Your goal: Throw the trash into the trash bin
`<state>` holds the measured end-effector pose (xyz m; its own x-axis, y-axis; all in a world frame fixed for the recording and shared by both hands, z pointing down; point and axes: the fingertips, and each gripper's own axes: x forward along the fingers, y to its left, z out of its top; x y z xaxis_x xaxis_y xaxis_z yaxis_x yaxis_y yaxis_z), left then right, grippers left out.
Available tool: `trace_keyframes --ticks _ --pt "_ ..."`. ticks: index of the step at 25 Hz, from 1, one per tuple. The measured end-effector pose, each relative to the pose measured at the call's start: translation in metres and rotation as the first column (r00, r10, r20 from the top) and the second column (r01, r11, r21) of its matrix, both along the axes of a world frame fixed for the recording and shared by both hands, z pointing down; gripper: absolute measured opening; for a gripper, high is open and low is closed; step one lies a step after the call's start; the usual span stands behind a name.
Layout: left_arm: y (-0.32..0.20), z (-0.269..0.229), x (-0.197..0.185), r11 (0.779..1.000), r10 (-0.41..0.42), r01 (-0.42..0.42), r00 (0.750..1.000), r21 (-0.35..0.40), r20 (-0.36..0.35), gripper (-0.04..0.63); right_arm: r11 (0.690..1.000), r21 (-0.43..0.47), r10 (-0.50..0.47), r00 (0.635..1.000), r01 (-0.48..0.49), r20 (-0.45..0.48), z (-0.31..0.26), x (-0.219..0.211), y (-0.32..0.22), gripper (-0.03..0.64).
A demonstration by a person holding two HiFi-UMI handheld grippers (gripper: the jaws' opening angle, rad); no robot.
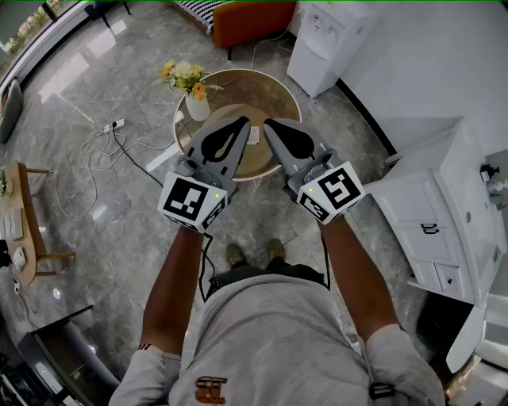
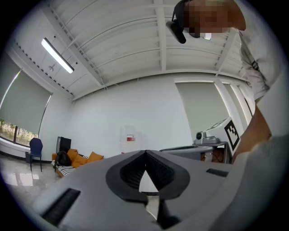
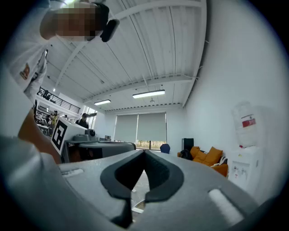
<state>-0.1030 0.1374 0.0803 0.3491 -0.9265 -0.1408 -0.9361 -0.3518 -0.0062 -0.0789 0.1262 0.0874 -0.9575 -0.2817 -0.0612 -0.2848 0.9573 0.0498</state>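
In the head view I hold both grippers level in front of me, over a round glass table [image 1: 279, 86]. My left gripper [image 1: 240, 121] is shut, its tips meeting with nothing between them, as the left gripper view [image 2: 145, 152] also shows. Close beside it, my right gripper [image 1: 270, 124] is shut and empty too, seen likewise in the right gripper view [image 3: 144, 152]. A small white piece of paper [image 1: 254, 136] lies on the table between the two gripper tips, partly hidden. No trash bin shows plainly in any view.
A white vase [image 1: 198, 106] with yellow flowers [image 1: 182, 74] stands on the table's left side. A water dispenser [image 1: 325, 36] and a white cabinet [image 1: 444, 214] line the right wall. An orange sofa [image 1: 250, 20] is at the back, a power strip with cables [image 1: 113, 127] on the floor to the left.
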Motion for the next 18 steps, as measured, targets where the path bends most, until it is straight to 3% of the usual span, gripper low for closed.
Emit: trace_keyframes --ticks 10,18 --pt "0.008 0.006 -0.015 1.000 0.009 -0.009 1.000 -0.003 -0.007 0.000 1.000 -0.007 -0.006 1.000 0.006 0.010 0.004 -0.013 0.010 0.002" --pt "0.015 0.028 -0.036 1.000 0.021 -0.021 1.000 -0.018 -0.020 0.000 0.999 -0.007 0.036 0.999 -0.036 -0.035 0.020 -0.025 0.015 0.002"
